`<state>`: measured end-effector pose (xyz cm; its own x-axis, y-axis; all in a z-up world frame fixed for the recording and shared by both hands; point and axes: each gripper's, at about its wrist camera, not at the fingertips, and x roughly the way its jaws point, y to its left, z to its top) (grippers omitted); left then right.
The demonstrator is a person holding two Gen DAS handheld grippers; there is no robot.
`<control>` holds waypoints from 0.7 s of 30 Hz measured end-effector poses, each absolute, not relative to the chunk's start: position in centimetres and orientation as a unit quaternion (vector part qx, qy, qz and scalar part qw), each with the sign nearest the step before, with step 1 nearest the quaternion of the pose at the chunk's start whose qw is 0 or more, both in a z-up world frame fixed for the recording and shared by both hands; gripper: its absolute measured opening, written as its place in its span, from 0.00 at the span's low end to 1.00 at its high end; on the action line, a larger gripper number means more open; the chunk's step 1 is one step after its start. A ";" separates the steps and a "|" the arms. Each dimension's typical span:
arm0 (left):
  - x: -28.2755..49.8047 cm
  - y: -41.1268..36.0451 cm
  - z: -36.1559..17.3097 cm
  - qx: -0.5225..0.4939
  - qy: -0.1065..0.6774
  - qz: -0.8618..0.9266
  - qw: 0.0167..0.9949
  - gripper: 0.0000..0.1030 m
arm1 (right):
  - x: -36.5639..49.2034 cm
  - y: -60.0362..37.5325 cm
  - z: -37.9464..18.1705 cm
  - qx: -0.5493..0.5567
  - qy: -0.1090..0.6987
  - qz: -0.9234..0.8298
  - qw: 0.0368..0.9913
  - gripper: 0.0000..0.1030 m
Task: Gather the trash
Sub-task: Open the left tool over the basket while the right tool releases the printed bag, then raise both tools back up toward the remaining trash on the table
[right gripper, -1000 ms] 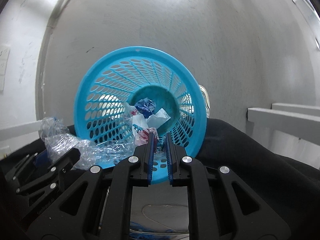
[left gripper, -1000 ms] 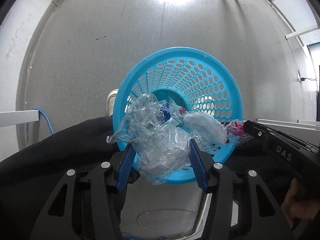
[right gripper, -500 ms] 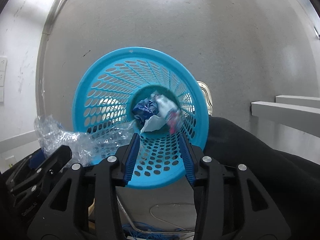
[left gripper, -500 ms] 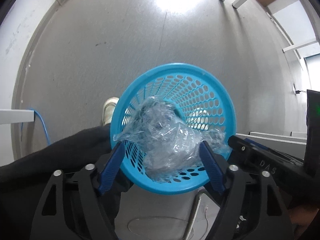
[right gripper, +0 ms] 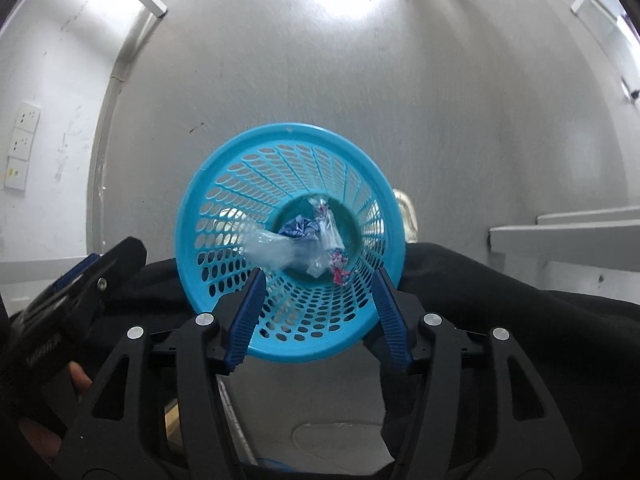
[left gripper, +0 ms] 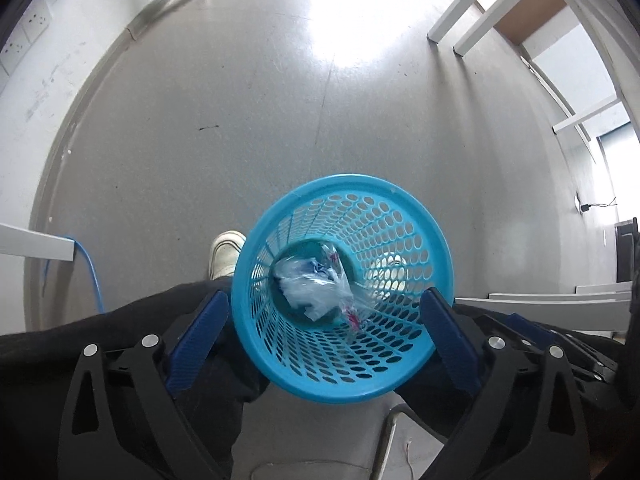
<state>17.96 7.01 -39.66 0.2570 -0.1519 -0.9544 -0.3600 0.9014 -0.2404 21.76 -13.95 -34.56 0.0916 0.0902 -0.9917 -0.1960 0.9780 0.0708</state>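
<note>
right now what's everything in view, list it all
basket: one, blue, on the floor under both grippers
trash: several pieces, clear, white, blue, pink, at the basket bottom
cable: one, blue, floor at left
sockets: three, white, left wall
furniture legs: several, white, floor edges
shoe: one, white, beside the basket
trousers: black, near the basket
left gripper: black with blue pads, open, empty, jaws just opened
right gripper: same colours, open, empty, jaws just opened

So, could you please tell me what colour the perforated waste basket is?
Bright blue basket, clearest in the right wrist view.
</note>
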 end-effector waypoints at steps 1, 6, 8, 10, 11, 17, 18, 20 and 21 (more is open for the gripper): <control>17.7 6.9 -39.2 -0.208 0.605 0.069 0.765 0.92 | 21.4 -13.9 -34.0 -0.047 0.661 0.098 0.742 0.51; 15.4 6.2 -35.6 -0.195 0.584 0.056 0.786 0.92 | 19.8 -14.2 -31.1 -0.052 0.636 0.113 0.761 0.55; 14.2 6.4 -34.8 -0.189 0.577 0.068 0.792 0.92 | 19.1 -14.3 -29.9 -0.056 0.624 0.121 0.770 0.57; 13.1 6.6 -33.7 -0.193 0.567 0.071 0.798 0.92 | 18.2 -14.4 -28.6 -0.059 0.612 0.132 0.778 0.57; 12.8 6.7 -33.1 -0.194 0.561 0.069 0.802 0.92 | 17.6 -14.6 -28.0 -0.060 0.606 0.138 0.781 0.57; 8.9 5.4 -29.2 -0.172 0.536 0.075 0.823 0.93 | 13.5 -15.7 -24.0 -0.066 0.569 0.180 0.799 0.69; 8.0 5.0 -28.3 -0.168 0.529 0.072 0.828 0.94 | 13.1 -15.6 -23.5 -0.069 0.565 0.184 0.801 0.69; 6.5 4.3 -26.9 -0.154 0.515 0.075 0.840 0.94 | 11.9 -15.6 -22.2 -0.079 0.555 0.192 0.805 0.72; 5.7 4.0 -26.2 -0.148 0.508 0.077 0.845 0.94 | 11.3 -15.7 -21.6 -0.084 0.550 0.196 0.807 0.73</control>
<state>5.65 3.96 -26.20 0.4716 -0.0198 -0.8816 -0.2800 0.9446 -0.1711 11.34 -15.65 -21.63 0.3179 0.2245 -0.9212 -0.4090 0.9090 0.0804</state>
